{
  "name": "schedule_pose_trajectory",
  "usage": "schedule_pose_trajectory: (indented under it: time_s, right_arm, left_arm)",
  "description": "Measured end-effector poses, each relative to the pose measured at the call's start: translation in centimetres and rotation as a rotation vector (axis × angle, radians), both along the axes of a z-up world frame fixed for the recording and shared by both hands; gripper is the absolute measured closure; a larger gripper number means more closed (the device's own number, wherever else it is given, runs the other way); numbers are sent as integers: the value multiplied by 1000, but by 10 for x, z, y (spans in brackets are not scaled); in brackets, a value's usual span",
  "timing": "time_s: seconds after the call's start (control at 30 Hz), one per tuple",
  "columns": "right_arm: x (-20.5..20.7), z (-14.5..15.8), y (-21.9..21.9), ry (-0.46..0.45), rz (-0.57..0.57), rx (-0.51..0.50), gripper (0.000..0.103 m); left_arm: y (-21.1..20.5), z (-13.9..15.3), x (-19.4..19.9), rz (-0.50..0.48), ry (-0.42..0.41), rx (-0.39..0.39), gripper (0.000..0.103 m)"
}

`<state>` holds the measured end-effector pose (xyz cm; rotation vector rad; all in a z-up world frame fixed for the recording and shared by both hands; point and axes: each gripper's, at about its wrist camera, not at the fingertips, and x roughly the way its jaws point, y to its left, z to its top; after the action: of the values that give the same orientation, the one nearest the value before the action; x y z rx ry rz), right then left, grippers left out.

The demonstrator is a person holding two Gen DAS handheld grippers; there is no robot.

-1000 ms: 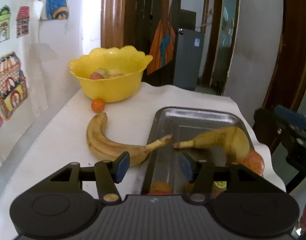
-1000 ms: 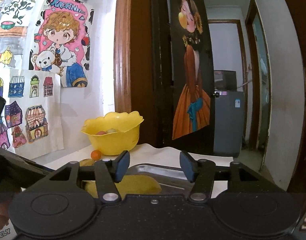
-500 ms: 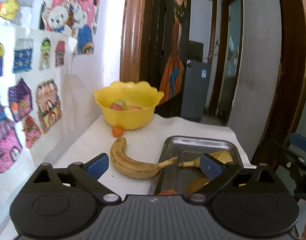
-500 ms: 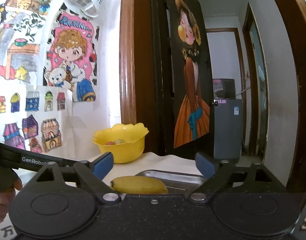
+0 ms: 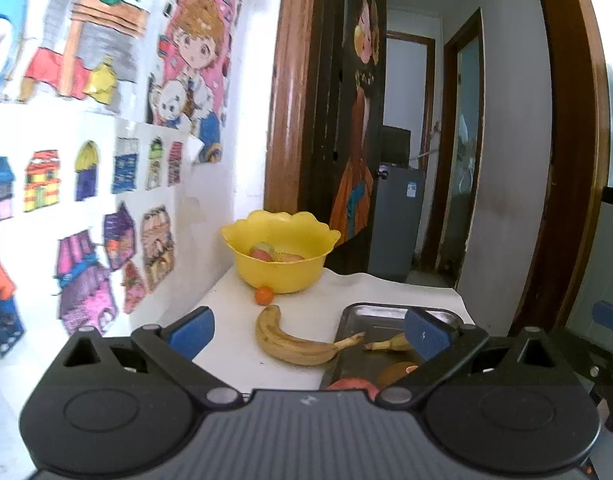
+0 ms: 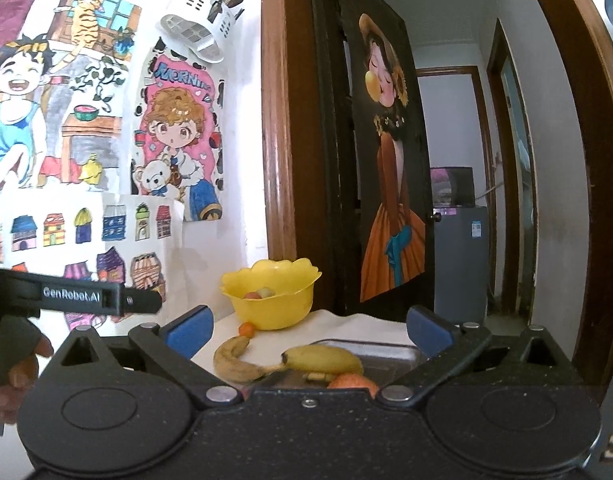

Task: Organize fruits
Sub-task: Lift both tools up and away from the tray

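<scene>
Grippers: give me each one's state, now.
Left gripper: open, holding nothing, jaws just opened.
Right gripper: open, holding nothing, jaws just opened.

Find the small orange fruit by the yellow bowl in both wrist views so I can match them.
Left wrist: small orange fruit sits centre, on the white table just in front of the yellow bowl.
Right wrist: it sits left of centre, below the bowl.
Shared landmark: the bowl.

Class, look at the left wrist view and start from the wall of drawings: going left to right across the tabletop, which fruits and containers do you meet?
Yellow bowl → small orange fruit → banana on the cloth → metal tray holding a second banana.
</scene>
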<state>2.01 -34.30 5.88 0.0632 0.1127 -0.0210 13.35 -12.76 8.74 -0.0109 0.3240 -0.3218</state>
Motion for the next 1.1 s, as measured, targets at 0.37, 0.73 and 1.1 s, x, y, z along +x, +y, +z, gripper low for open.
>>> schedule_pose_trajectory:
  time_s: [0.37,0.73,1.1]
  right_arm:
    - [-50,-7,28,64,-46,5,1]
    - [-80,-24,58,163,-54,22,1]
    - [-90,-34,81,241,-33,29,1]
  left_arm:
    - [37,-5,-45,8,-12,25,0]
    - [63,-28,-83,9,32,72,0]
    - [86,-35,-101,49,60,99,0]
